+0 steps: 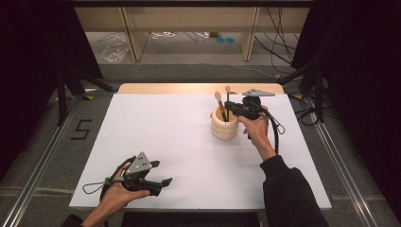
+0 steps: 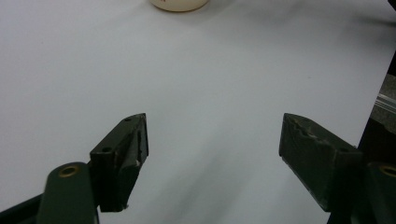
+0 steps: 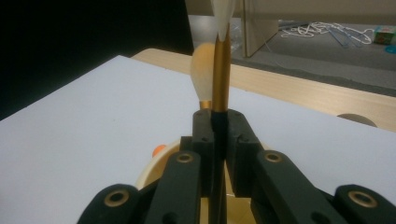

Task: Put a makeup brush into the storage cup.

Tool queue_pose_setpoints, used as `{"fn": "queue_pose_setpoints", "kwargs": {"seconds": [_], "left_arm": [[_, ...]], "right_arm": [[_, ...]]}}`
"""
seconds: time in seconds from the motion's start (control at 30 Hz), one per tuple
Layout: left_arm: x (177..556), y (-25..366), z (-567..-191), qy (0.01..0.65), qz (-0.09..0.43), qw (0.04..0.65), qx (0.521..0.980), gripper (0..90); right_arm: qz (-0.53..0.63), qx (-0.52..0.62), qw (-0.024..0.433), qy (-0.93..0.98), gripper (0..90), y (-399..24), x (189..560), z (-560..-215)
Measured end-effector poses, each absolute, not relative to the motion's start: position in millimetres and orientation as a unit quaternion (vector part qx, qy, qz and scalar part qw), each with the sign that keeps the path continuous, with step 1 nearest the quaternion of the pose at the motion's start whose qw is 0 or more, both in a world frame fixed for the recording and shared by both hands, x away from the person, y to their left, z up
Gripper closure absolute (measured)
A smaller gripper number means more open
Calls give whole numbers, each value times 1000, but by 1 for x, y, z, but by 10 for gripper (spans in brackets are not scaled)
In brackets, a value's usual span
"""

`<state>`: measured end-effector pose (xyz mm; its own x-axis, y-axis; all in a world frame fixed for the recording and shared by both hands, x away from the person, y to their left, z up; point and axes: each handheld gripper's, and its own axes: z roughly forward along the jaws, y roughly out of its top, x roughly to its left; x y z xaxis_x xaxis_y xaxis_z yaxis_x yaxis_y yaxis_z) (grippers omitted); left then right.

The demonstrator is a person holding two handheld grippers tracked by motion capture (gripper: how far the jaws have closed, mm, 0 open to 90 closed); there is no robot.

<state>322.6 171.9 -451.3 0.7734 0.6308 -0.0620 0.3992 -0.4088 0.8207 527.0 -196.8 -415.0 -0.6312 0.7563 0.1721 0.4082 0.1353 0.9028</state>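
Note:
A cream ribbed holder (image 1: 224,126) stands on the white table (image 1: 179,142) right of centre, with two brushes upright in it. My right gripper (image 1: 230,109) sits just above the holder's rim, shut on the black handle of the brush with a gold ferrule (image 3: 221,70) and pale bristles. A second brush with an orange-tinted head (image 3: 203,74) stands just behind it. The holder's rim (image 3: 156,170) shows below the jaws. My left gripper (image 1: 161,173) rests near the table's front left edge, open with nothing between its fingers (image 2: 123,158). The holder's base (image 2: 179,4) lies far ahead of it.
A light wooden strip (image 1: 198,88) runs along the table's far edge. Dark tripod legs (image 1: 71,85) stand at both sides, and metal rails (image 1: 42,156) flank the table. Cables and a plastic bag (image 1: 113,49) lie on the floor beyond.

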Motion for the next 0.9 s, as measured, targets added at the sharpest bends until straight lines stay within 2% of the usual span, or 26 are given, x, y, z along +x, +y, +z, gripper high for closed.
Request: {"fn": "queue_pose_setpoints", "kwargs": {"seconds": [0.43, 0.5, 0.7, 0.9], "left_arm": [[323, 172, -451, 312, 132, 450, 826, 241], [322, 172, -451, 314, 129, 447, 828, 240], [323, 173, -450, 308, 131, 441, 833, 240], [322, 173, -450, 311, 136, 443, 830, 240]], "right_arm": [[514, 398, 164, 742, 819, -195, 526, -419], [510, 401, 162, 744, 782, -195, 526, -419], [499, 414, 159, 745, 504, -194, 522, -417], [494, 408, 167, 749, 432, -196, 517, -412]]}}
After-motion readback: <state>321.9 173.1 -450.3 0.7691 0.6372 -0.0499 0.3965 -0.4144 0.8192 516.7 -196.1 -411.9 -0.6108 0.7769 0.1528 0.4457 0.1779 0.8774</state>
